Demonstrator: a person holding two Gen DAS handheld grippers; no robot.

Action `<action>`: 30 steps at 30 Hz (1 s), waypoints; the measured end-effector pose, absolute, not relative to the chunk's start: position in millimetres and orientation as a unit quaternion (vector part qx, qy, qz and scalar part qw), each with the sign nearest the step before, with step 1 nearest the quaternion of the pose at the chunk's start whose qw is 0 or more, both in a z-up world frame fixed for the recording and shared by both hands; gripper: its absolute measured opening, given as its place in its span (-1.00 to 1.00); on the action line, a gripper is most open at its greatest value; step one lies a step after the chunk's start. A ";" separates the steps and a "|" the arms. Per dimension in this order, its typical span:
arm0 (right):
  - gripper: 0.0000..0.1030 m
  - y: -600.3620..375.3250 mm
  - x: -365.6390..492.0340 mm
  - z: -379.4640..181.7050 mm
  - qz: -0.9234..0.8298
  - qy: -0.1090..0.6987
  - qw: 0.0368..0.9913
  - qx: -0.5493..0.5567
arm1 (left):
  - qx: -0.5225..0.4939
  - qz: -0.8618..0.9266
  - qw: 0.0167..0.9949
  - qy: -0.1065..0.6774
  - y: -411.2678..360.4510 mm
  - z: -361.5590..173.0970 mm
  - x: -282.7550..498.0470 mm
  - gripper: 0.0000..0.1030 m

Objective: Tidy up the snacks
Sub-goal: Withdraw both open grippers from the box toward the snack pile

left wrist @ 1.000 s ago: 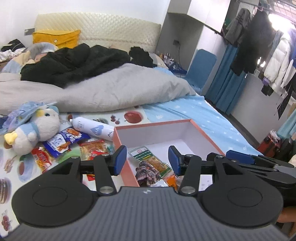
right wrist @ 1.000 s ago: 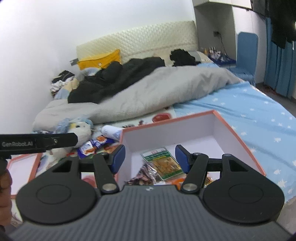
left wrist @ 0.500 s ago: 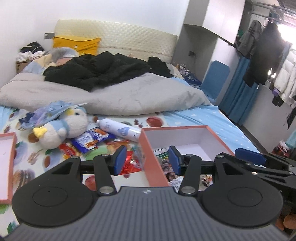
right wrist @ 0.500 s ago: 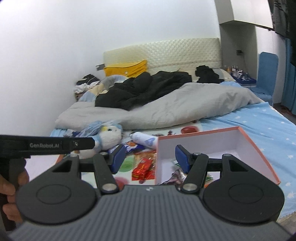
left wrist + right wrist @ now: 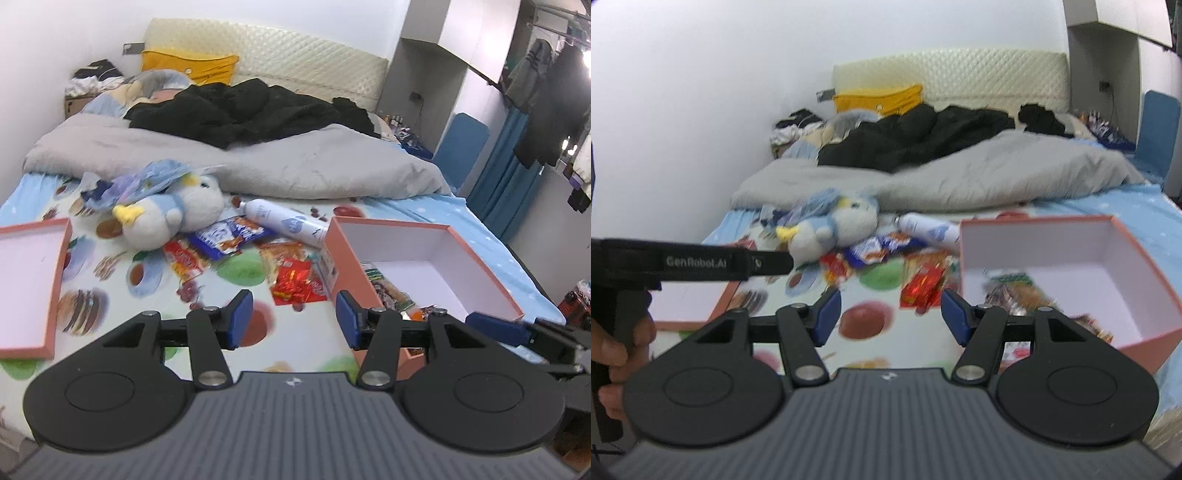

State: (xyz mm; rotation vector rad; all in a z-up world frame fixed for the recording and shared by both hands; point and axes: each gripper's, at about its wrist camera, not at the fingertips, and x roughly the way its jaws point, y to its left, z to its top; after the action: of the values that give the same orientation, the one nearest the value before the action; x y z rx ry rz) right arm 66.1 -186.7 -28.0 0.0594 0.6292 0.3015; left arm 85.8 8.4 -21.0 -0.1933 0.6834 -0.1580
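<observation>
Both my left gripper (image 5: 293, 319) and right gripper (image 5: 890, 316), open and empty, have swung from the box (image 5: 484, 295) toward the loose red packet (image 5: 295, 282), next to collect.

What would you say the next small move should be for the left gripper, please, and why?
Probably ease the left gripper forward and down onto the crinkly red foil snack packet. The jaws stand open and empty, that packet is the nearest loose snack, and it lies on the fruit-print sheet just outside the salmon-pink cardboard box, which already holds some packets.
</observation>
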 end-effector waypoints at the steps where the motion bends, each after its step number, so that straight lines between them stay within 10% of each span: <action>1: 0.21 -183.2 64.6 -31.5 0.146 0.312 0.938 0.029 | -0.098 -0.077 0.934 0.336 10.9 -23.6 83.2 0.08; 30: 0.21 -129.4 99.3 -87.1 0.144 0.387 0.911 0.004 | -0.115 -0.055 0.914 0.385 59.2 -82.6 114.9 0.10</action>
State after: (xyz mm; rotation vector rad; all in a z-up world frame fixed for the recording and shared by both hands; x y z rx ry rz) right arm 99.3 -129.4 -87.0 0.0092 0.7984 0.2978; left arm 114.9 59.2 -82.6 -0.2367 0.7937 -0.1124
